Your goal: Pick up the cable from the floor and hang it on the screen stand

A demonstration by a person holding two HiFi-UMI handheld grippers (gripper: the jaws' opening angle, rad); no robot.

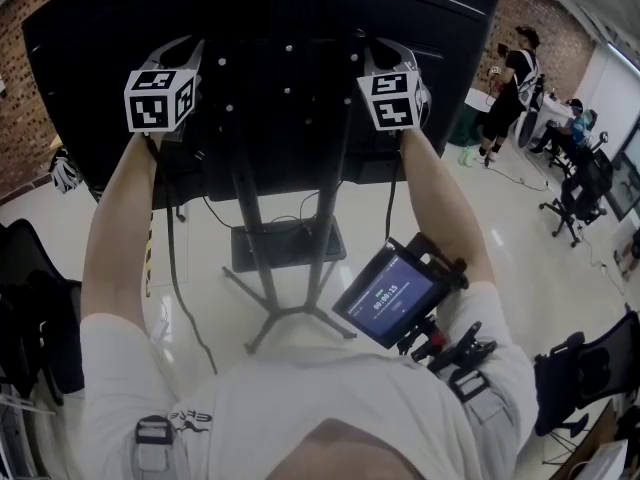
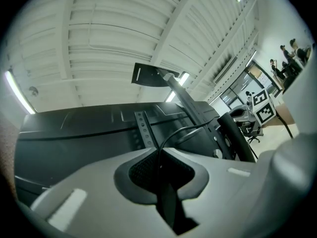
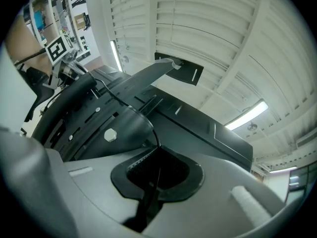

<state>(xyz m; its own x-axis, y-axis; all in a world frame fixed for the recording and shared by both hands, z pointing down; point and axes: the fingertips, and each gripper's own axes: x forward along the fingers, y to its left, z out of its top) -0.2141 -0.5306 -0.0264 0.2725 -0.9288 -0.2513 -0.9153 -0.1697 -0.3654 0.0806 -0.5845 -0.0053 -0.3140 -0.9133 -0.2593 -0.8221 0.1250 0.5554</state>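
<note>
A large black screen (image 1: 280, 28) on a metal stand (image 1: 250, 228) fills the head view, seen from the back. Both grippers are raised against its rear. My left gripper (image 1: 175, 78) is at the upper left and my right gripper (image 1: 395, 78) at the upper right. A thin black cable (image 1: 185, 298) hangs from the left one toward the floor. In the left gripper view the cable (image 2: 171, 134) rises from the left gripper (image 2: 159, 157), pinched between its pads, and arcs toward the stand's perforated upright (image 2: 143, 128). The right gripper (image 3: 157, 165) likewise pinches the cable (image 3: 130, 110), which runs off across the mounting bracket (image 3: 99, 113).
A black box (image 1: 285, 243) rests on the stand's base above the spread legs. A tablet (image 1: 390, 296) is mounted at the person's chest. A dark chair (image 1: 30, 298) stands at the left, and people (image 1: 515, 78) and office chairs (image 1: 575, 193) at the back right.
</note>
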